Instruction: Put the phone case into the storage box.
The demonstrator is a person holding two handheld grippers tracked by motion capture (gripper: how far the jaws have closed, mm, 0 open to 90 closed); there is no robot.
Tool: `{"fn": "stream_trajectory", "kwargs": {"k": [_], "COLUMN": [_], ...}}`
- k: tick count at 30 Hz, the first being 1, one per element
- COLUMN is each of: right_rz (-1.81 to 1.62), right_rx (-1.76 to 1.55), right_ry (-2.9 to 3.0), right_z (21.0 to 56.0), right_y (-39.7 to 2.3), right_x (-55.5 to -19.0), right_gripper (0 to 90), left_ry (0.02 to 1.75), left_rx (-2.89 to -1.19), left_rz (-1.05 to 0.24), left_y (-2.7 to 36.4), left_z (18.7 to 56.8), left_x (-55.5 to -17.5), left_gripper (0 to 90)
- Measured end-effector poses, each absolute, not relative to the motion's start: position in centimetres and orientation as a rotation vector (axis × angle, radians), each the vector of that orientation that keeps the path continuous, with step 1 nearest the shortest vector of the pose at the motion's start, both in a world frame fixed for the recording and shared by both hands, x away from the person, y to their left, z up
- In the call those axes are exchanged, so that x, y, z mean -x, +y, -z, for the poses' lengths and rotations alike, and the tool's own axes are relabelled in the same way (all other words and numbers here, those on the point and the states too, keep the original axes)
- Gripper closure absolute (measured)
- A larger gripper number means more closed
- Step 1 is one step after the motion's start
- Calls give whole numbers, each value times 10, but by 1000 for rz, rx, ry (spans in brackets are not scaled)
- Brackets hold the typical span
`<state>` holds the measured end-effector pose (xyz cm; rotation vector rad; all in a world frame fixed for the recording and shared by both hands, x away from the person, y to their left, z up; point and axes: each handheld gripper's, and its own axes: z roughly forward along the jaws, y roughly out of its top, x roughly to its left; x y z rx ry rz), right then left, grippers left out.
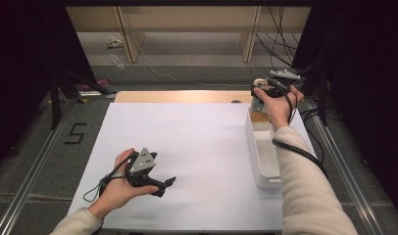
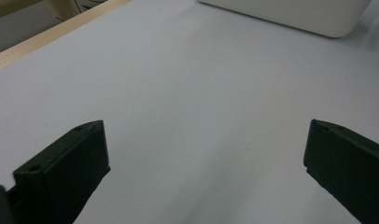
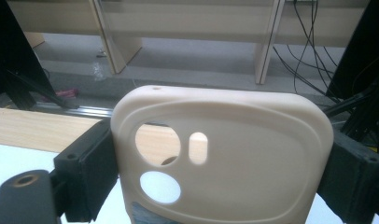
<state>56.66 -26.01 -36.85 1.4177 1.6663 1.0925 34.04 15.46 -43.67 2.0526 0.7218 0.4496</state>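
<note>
Phone case (image 3: 225, 154): clamped across its width by our right hand-held gripper (image 3: 220, 172).
Bin (image 1: 265, 161): at six o'clock; we lower squarely.
Left hand-held gripper (image 2: 206, 163): apart, empty.

The left gripper (image 1: 163, 185) is held low in the left hand (image 1: 119, 185), near the person, with the forearm brought in from the bottom left. Its jaws are spread wide apart with nothing between them. The right arm is stretched far forward, and the right gripper (image 1: 258, 105) is gripped in the right hand (image 1: 278, 105), its jaws pressed against both sides of a held item.
</note>
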Motion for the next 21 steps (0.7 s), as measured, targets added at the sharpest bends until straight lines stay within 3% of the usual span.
{"fn": "stream_trajectory", "kwargs": {"k": [21], "right_rz": [-1078], "right_rx": [-1424], "right_ry": [1677], "right_z": [378], "right_y": [-259], "right_x": [-568], "right_gripper": [119], "left_ry": [723], "left_rx": [-2053], "left_rz": [-449], "left_y": [155], "left_z": [437], "left_x": [-341], "left_gripper": [0]}}
